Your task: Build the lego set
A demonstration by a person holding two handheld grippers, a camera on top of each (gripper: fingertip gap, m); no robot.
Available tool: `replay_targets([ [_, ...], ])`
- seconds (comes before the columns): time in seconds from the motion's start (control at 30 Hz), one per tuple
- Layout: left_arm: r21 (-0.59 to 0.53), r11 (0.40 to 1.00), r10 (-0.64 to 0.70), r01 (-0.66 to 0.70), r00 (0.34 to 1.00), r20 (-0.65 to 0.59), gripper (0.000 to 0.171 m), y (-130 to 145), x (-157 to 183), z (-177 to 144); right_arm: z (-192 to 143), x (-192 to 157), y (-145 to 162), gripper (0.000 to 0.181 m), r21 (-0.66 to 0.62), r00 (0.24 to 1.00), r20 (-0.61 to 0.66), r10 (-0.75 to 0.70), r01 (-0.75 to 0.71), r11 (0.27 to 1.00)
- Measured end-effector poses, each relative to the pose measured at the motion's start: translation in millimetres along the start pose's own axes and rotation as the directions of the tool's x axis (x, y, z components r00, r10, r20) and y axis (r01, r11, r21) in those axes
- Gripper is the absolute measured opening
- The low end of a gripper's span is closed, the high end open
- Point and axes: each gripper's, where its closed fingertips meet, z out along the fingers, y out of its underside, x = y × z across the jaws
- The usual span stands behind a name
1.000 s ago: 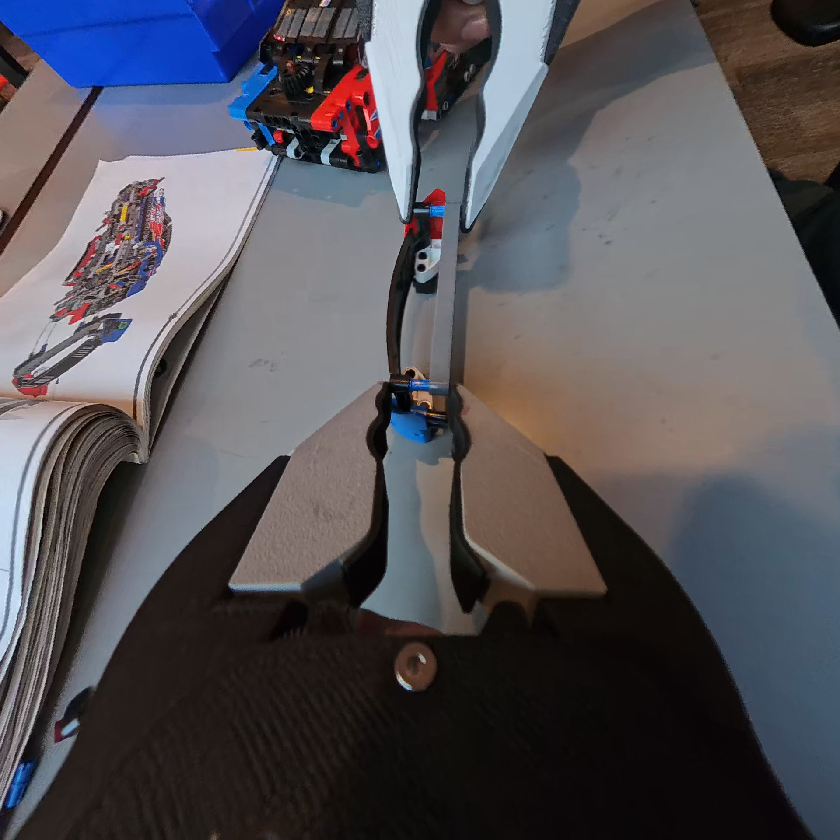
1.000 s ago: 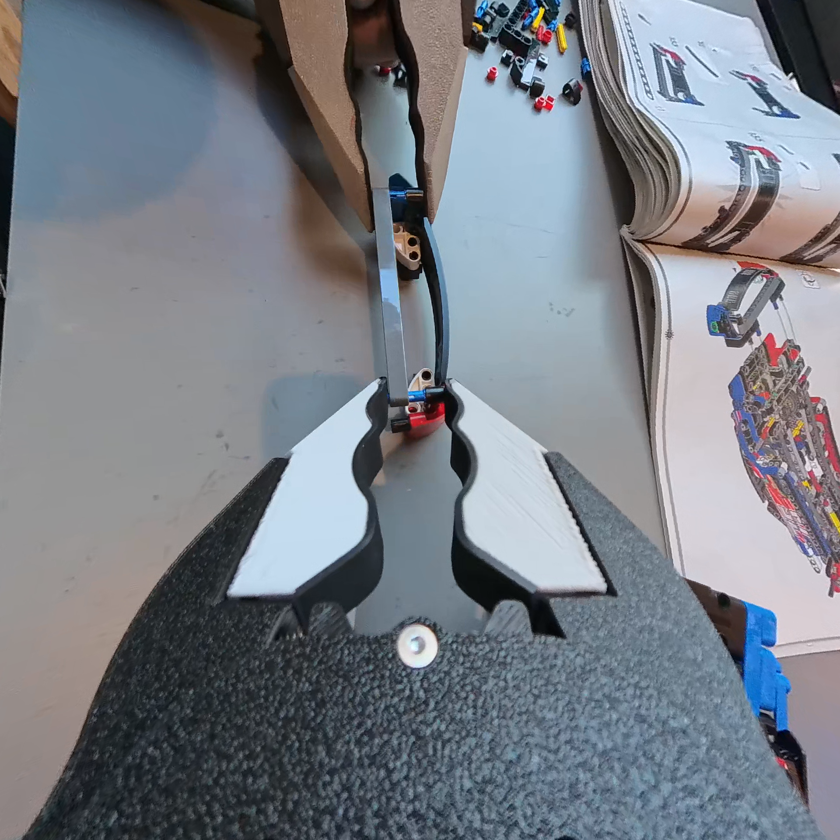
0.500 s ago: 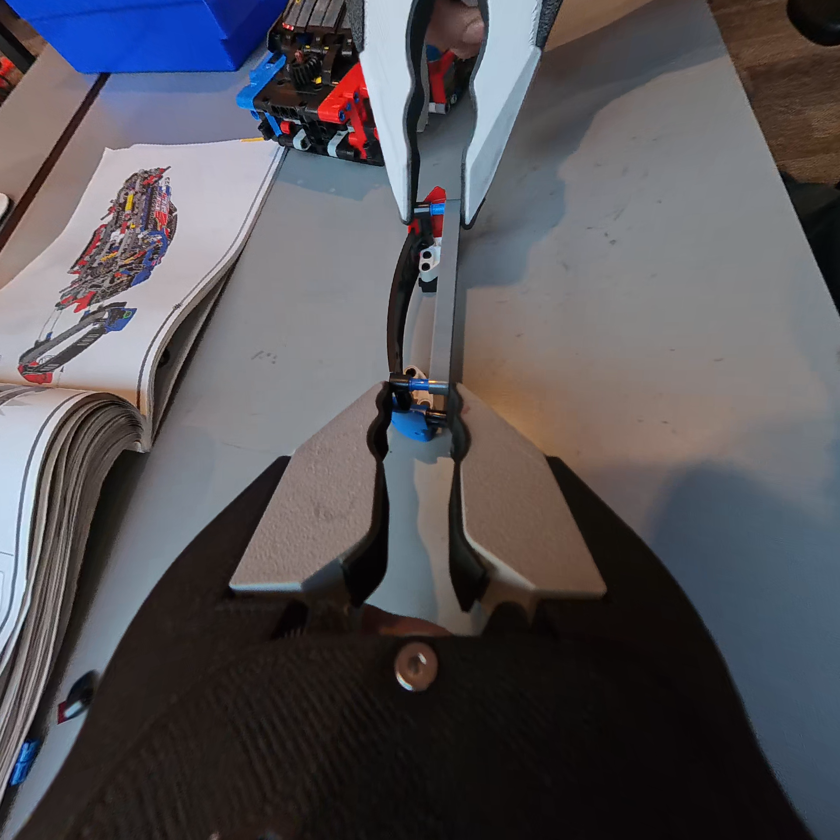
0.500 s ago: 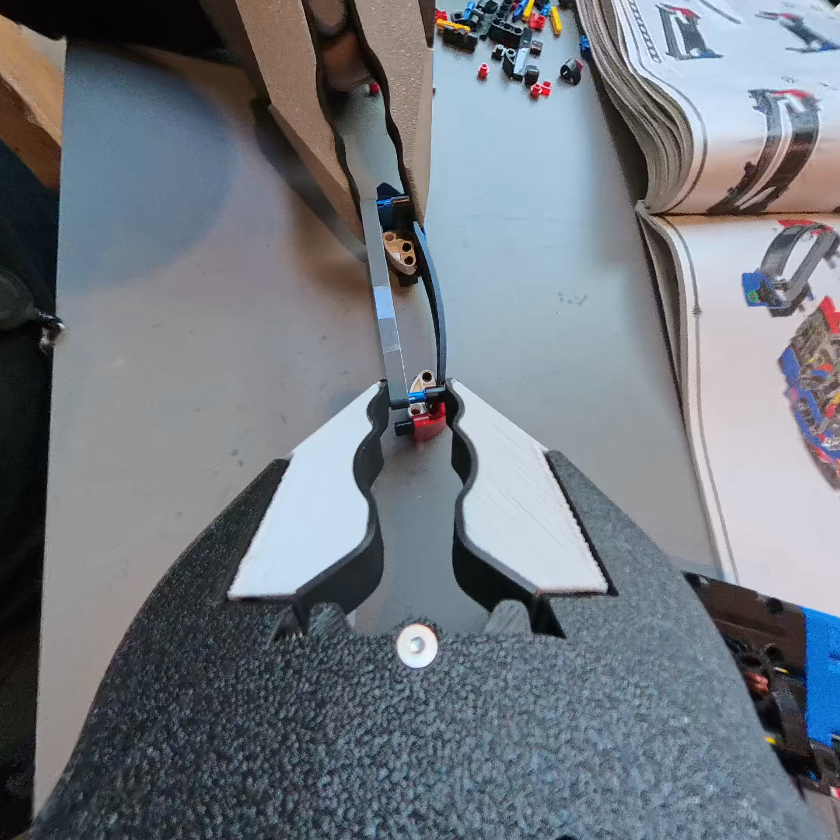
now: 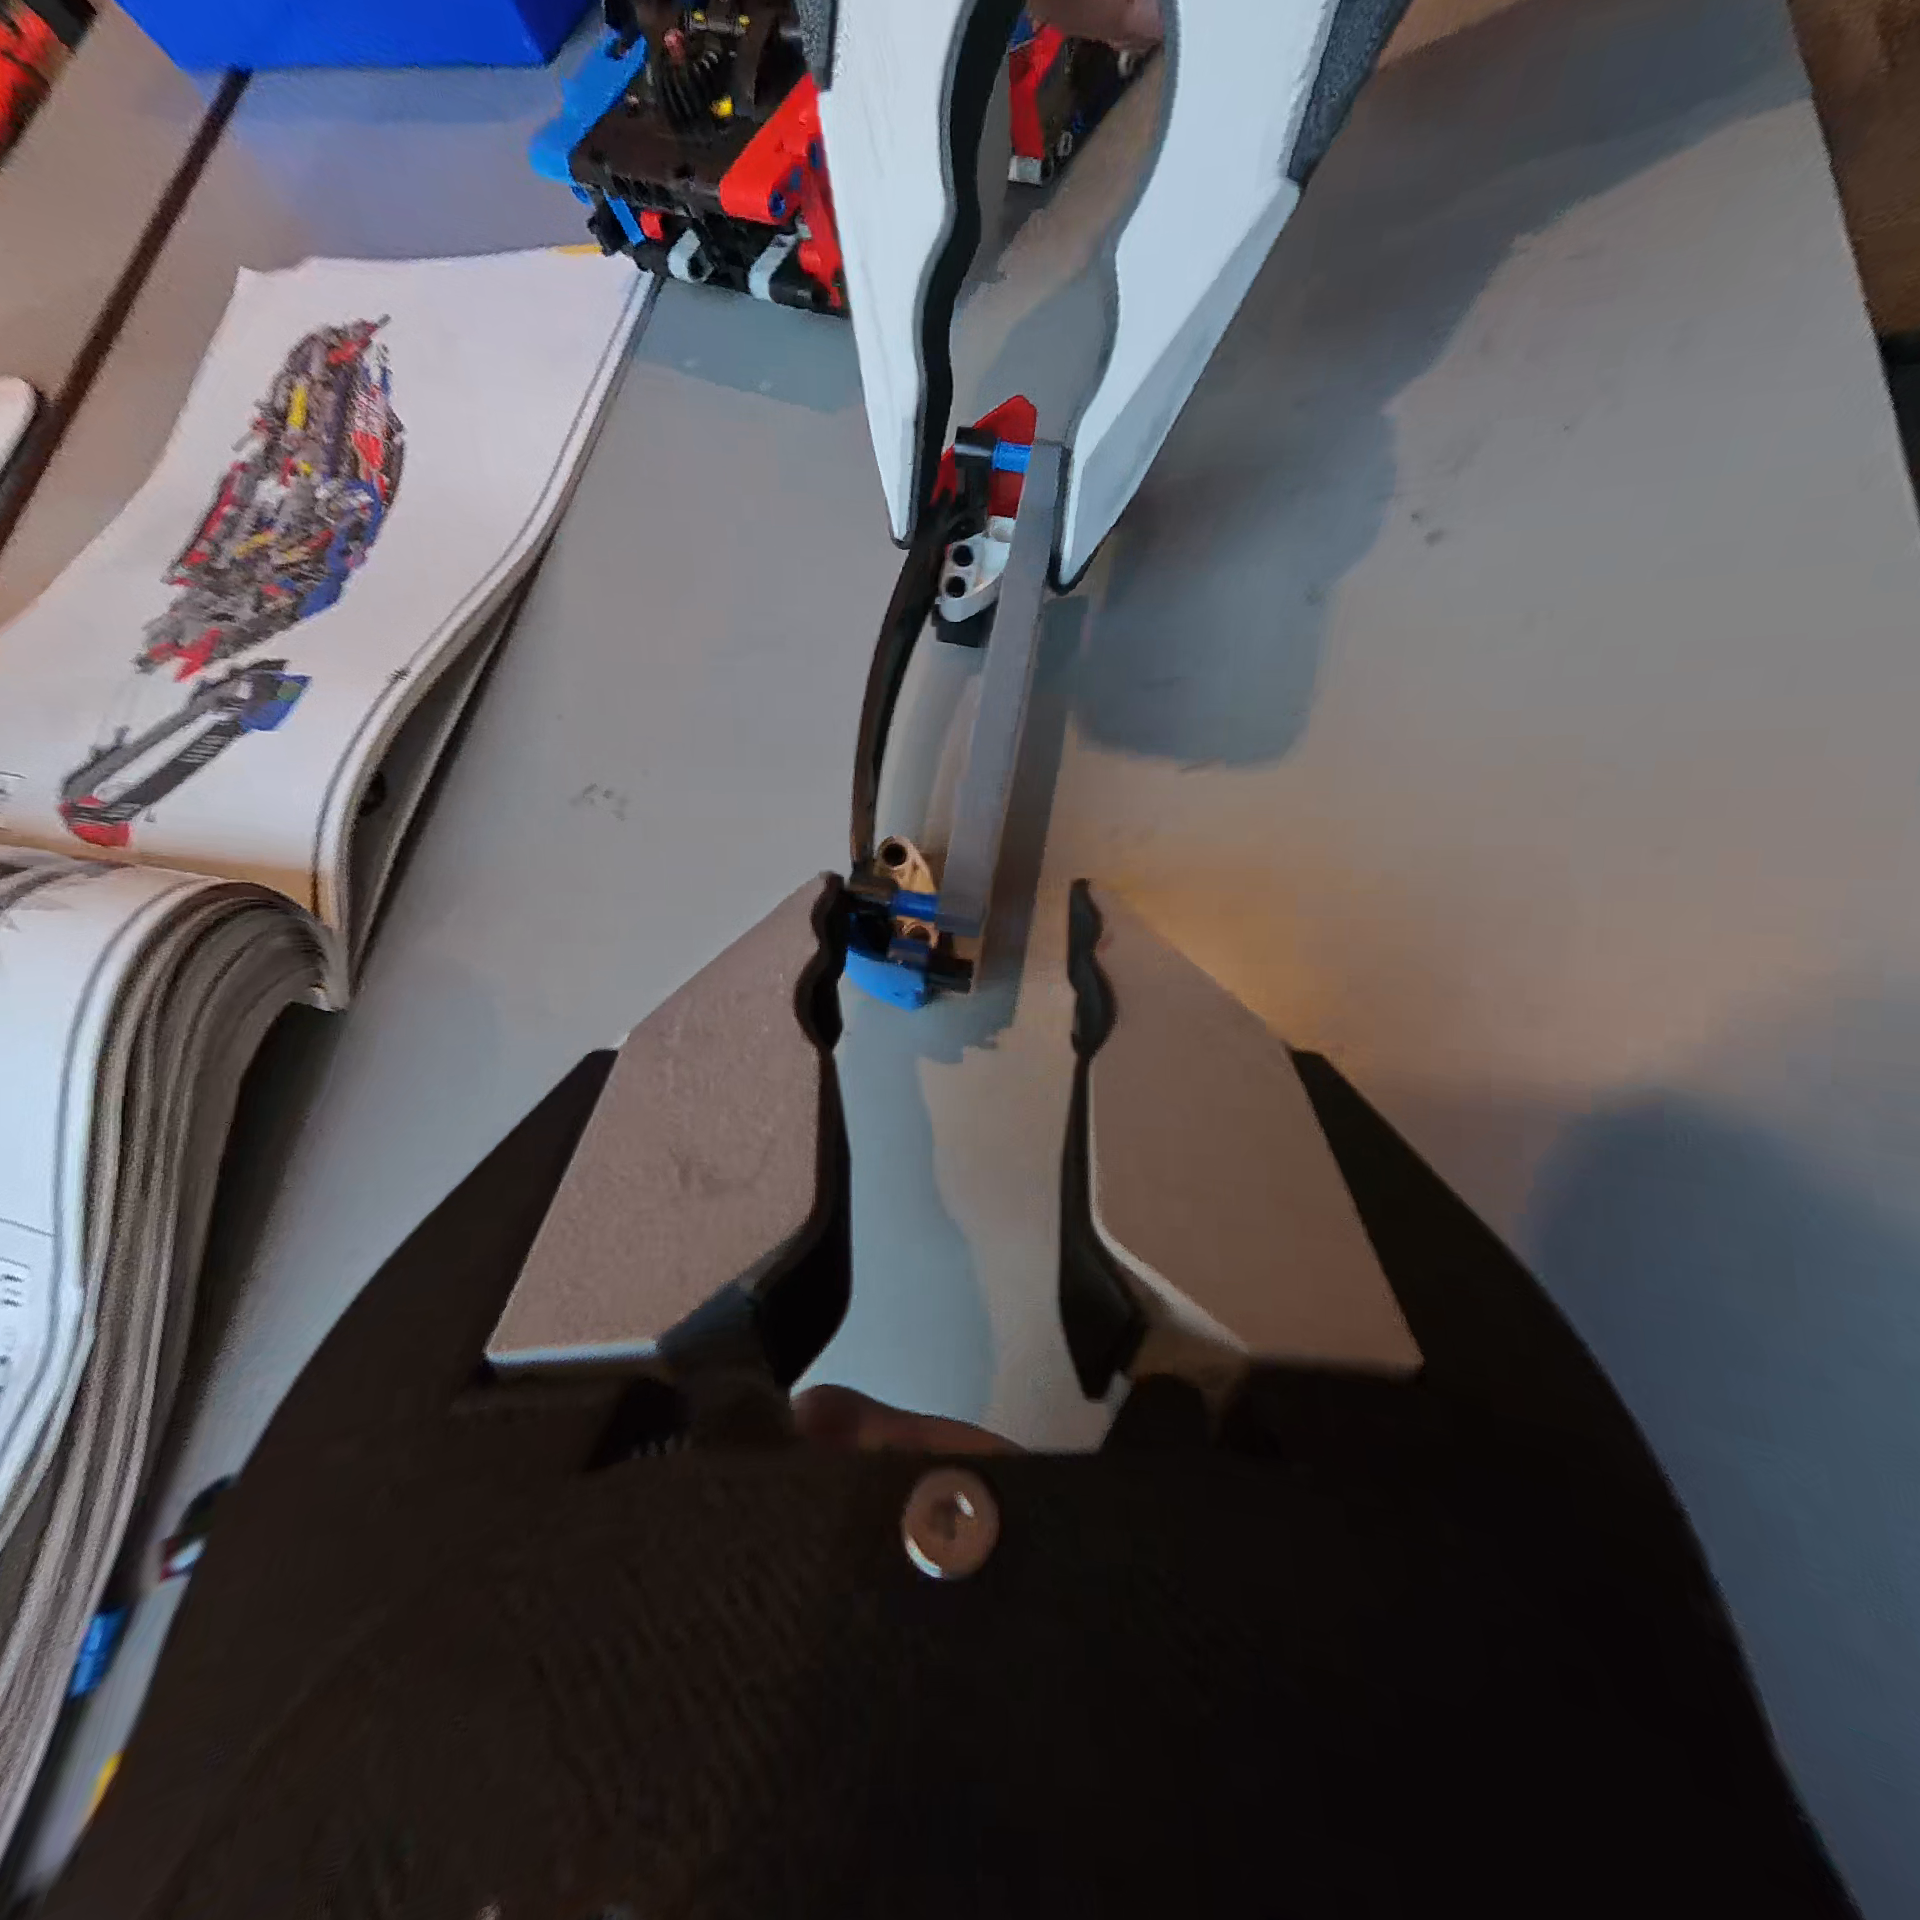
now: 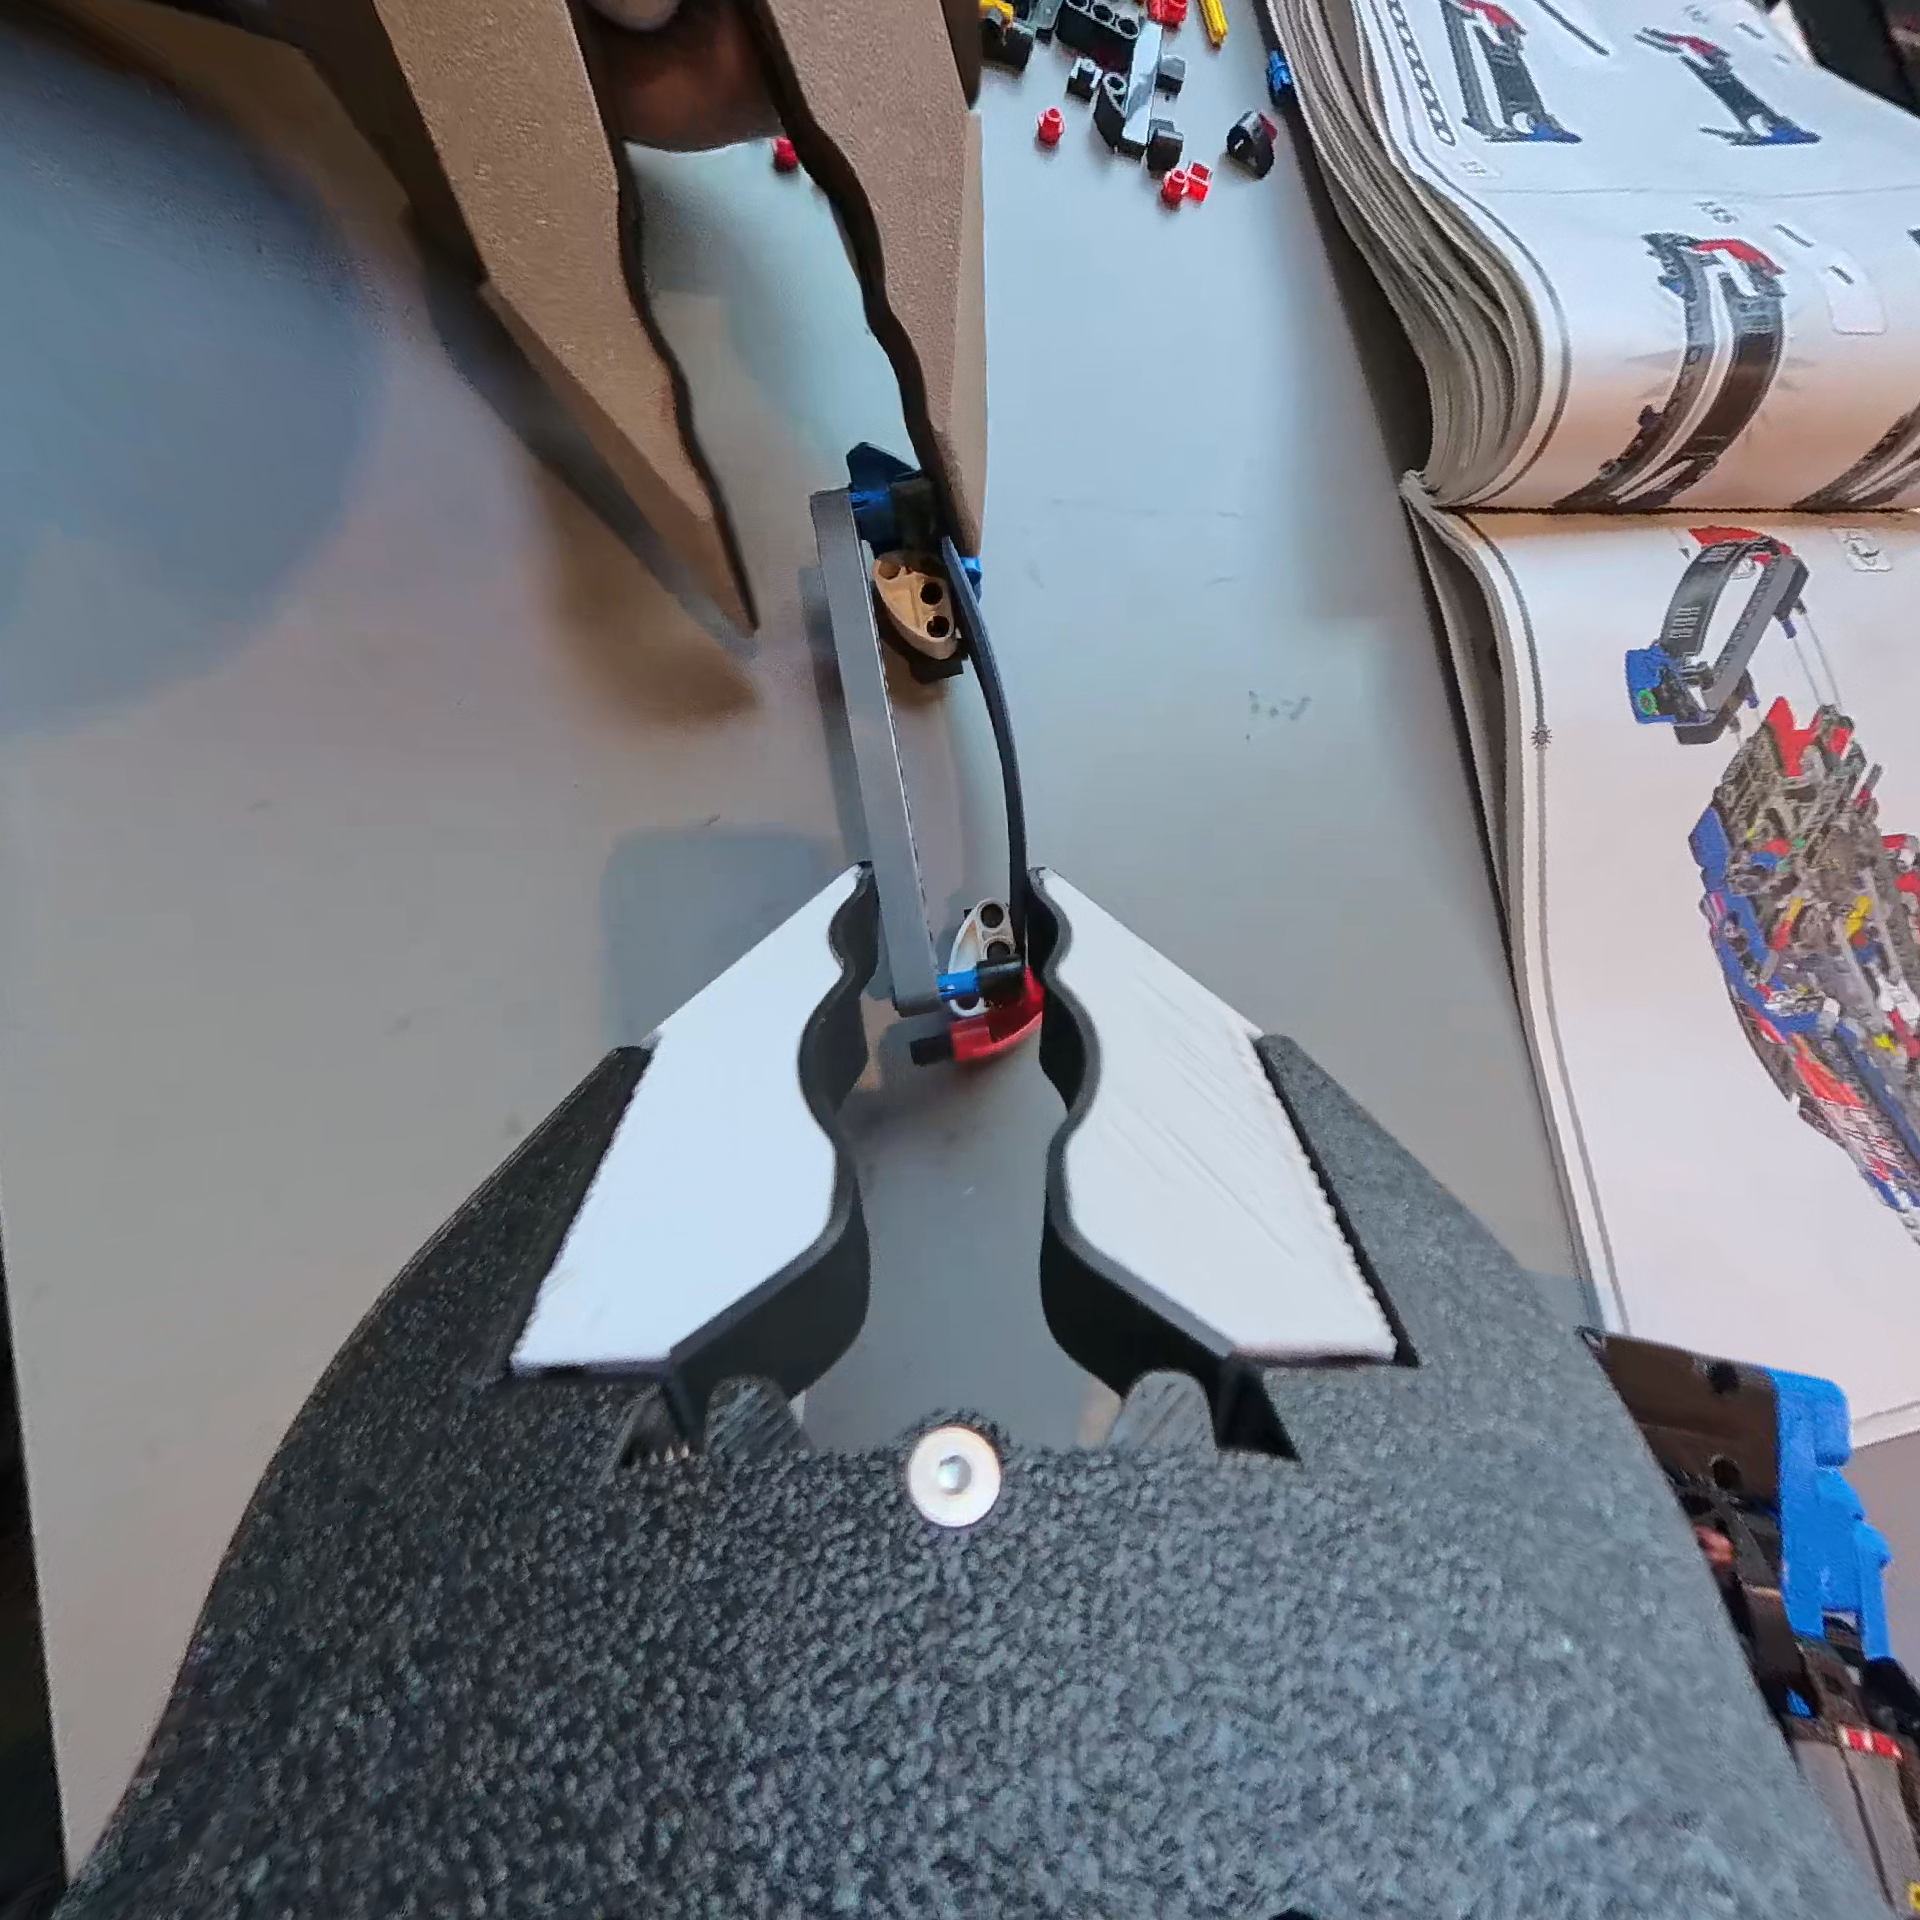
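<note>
Left wrist view, from the left: a thick open instruction booklet [image 5: 260,623] with curling pages, then the left gripper [image 5: 951,904], its matte tan wavy-edged fingers spread apart. The long lego piece [image 5: 997,727], a flat grey beam with a bowed black strip, spans the smooth grey table [image 5: 1455,831]. The right gripper [image 6: 951,914], white-faced, pinches its red end.

Grey table [image 5: 1455,727] under everything, scuffed, shadowed in patches. Blue bin [image 5: 343,31] far ahead-left of left gripper, at table edge, only corner visible. Wood floor [image 5: 1860,156] beyond table's far right edge in left wrist view. Dark strip [image 6: 21,1558] along table's left edge in right wrist view.
</note>
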Motion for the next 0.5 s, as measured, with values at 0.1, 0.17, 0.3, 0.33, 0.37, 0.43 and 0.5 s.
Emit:
replay_targets([
  [0.1,-0.033,0.998,-0.051,0.052,0.998,0.031,0.033,-1.2,-2.2,4.2,-1.1,-1.4,0.9,0.029,-0.002,0.999,-0.031,-0.030,0.030,1.000],
  [0.17,-0.030,0.997,-0.076,0.077,0.996,0.035,0.026,-1.8,-4.6,4.6,-1.6,-1.9,1.2,0.029,0.001,0.998,-0.049,-0.048,0.048,0.999],
  [0.3,-0.013,0.995,-0.100,0.101,0.995,0.024,0.026,-3.3,-3.5,5.3,-5.4,1.4,2.5,0.028,0.018,0.995,-0.100,-0.025,0.027,0.999],
  [0.33,-0.011,0.995,-0.095,0.095,0.995,0.025,0.025,-3.1,-3.6,5.2,-7.4,2.6,3.3,0.028,0.020,0.993,-0.116,-0.019,0.021,1.000],
  [0.37,-0.009,0.996,-0.086,0.087,0.996,0.024,0.025,-2.9,-3.7,5.0,-8.8,1.4,3.7,0.027,0.020,0.993,-0.114,-0.012,0.015,1.000],
  [0.43,-0.004,0.997,-0.083,0.083,0.996,0.019,0.025,-3.3,-2.8,5.1,-9.7,-0.2,4.8,0.027,0.008,0.994,-0.111,-0.006,0.007,1.000],
  [0.5,-0.008,0.996,-0.084,0.084,0.996,0.022,0.025,-3.6,-2.8,5.4,-10.0,0.3,5.3,0.027,-0.007,0.993,-0.114,-0.004,0.003,1.000],
])
